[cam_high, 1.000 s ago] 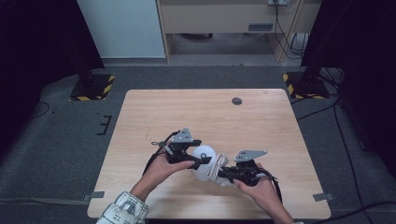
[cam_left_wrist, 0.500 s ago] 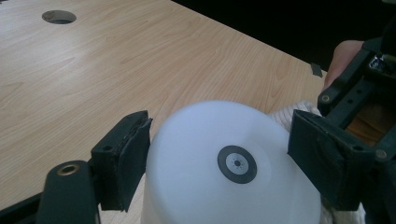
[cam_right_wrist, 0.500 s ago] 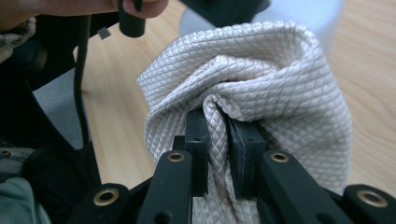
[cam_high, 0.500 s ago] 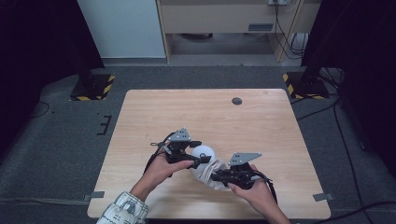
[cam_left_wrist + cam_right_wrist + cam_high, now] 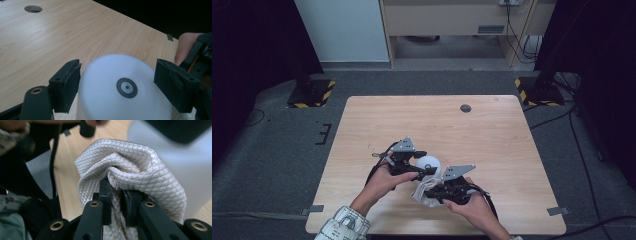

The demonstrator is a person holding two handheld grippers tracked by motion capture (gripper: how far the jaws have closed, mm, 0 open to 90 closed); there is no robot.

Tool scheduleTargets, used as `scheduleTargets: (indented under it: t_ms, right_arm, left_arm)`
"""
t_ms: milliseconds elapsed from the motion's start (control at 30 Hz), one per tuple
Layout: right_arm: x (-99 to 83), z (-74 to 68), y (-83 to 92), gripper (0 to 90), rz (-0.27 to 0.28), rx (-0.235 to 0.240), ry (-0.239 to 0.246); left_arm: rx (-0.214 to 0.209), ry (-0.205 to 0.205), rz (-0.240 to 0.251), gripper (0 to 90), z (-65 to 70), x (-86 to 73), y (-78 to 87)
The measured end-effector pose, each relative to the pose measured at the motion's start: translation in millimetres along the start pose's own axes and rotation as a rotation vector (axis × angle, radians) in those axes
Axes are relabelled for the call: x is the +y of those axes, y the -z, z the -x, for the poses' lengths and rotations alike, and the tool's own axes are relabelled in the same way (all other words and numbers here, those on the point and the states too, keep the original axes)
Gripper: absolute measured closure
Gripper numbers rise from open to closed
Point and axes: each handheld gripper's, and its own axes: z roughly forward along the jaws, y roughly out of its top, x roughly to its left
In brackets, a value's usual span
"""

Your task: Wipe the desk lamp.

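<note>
**Cup braced, cloth pinched at the near edge**

Down at the near middle of the wooden table (image 5: 377, 125), both hands close together. Left gripper (image 5: 424, 171) reaching in from the left, jaws set wide on either side of a white cup (image 5: 428, 162), upside down with a small dark ring on its base. From the left gripper view, same cup (image 5: 125, 87) big between the black pads (image 5: 66, 85), left pad right against the wall, right pad hard up at the other side; true contact there hard to call. Looks like a clamp on the cup.

Right gripper (image 5: 428, 189) just below and to the right of it, jaws squeezed together on a beige quilted cloth (image 5: 421, 195). From the right gripper view, cloth (image 5: 130, 172) bunched into a fold and nipped tight between the two pads, fabric bulging up above them. Cloth pressed up beside the cup, lying on the wood right under it, touching or nearly so.

Far off toward the back edge, a small round hole (image 5: 465, 108) in the tabletop, well apart from everything.
</note>
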Motion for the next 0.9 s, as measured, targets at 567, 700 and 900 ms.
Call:
scheduleTargets:
  t_ms: [567, 700, 900]
  right_arm:
    - [-12.3, 7.3, -23.2, 79.4, -0.068, 0.010, -0.013]
    - [-16.3, 9.7, -21.8, 79.5, -0.089, -0.001, -0.025]
    - [-24.8, 14.5, -10.3, 79.5, -0.095, -0.026, -0.044]
  left_arm:
    - [0.003, -0.007, -0.013, 21.1, 0.6, 1.8, 0.1]
    - [0.003, -0.008, -0.014, 21.2, 0.6, 1.7, 0.7]
    - [0.001, -0.004, -0.011, 21.3, 0.0, 0.9, 1.4]
